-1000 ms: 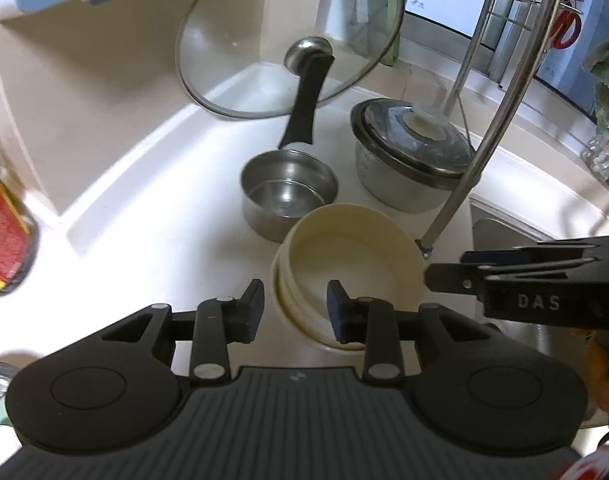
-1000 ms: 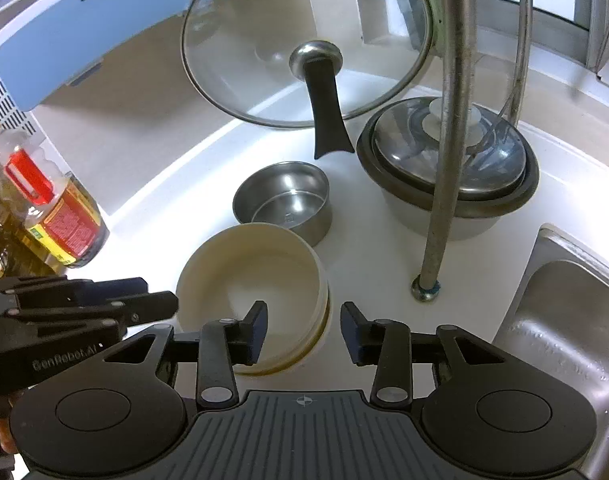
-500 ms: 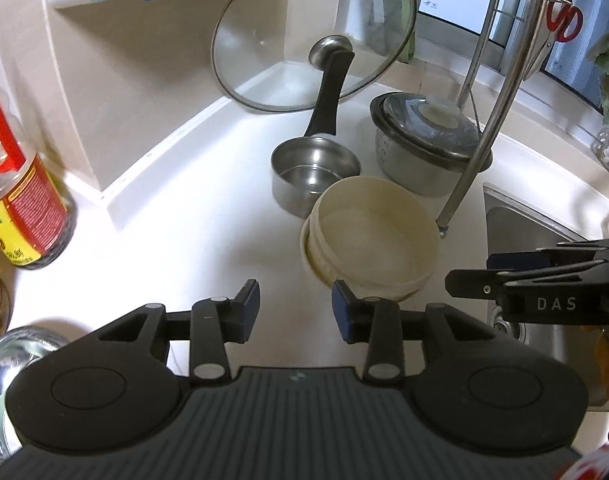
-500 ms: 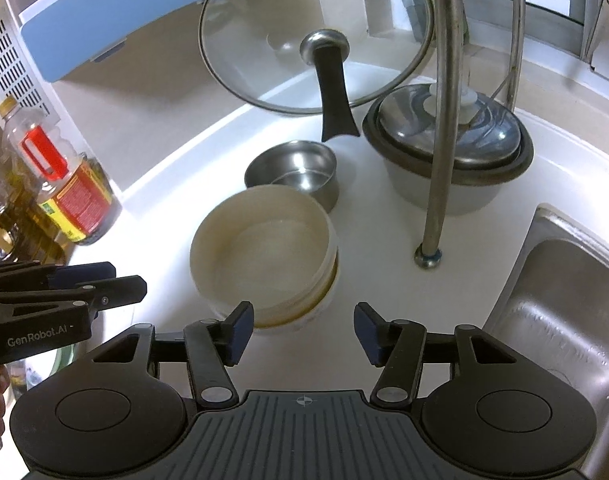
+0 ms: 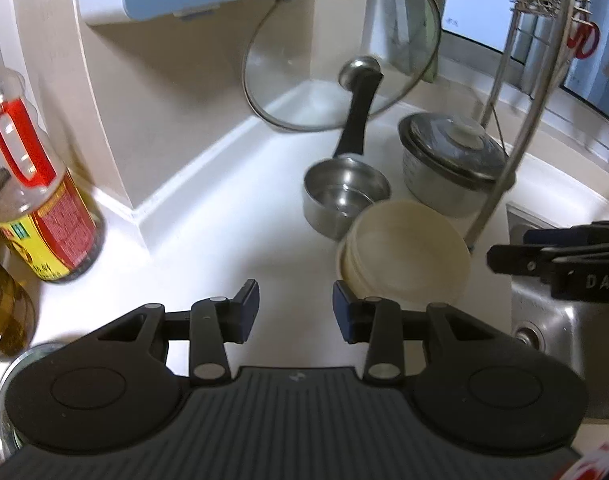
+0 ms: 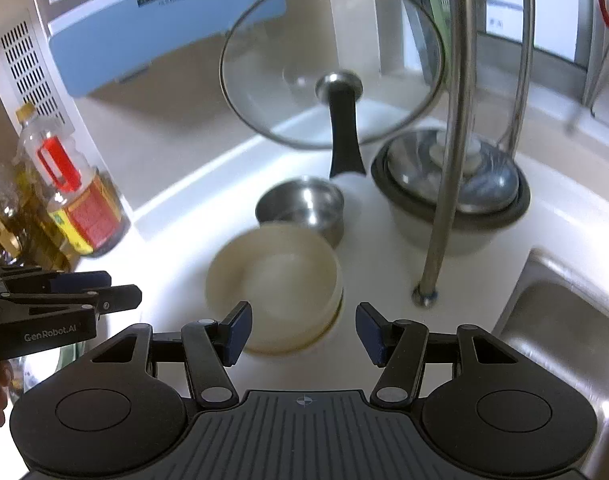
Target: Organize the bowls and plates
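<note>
Both claws are held spread and empty. The right gripper (image 6: 300,330) is seen nearest the cream bowls (image 6: 274,284), stacked on the counter (image 6: 176,248) straight ahead of its fingers; from the left gripper (image 5: 295,306) they lie ahead and rightward. Behind them a steel saucepan (image 6: 302,206) touches the stack.

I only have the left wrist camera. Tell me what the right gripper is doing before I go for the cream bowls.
Observer: The right gripper is open and empty.
Operator: Give me its line to the bowls.
Observer: The cream bowls sit just beyond its left finger, left of the gap's centre.
Operator: Report what's right of them.
Observer: The rack post's foot stands on the counter, apart from the bowls, before the sink.
</note>
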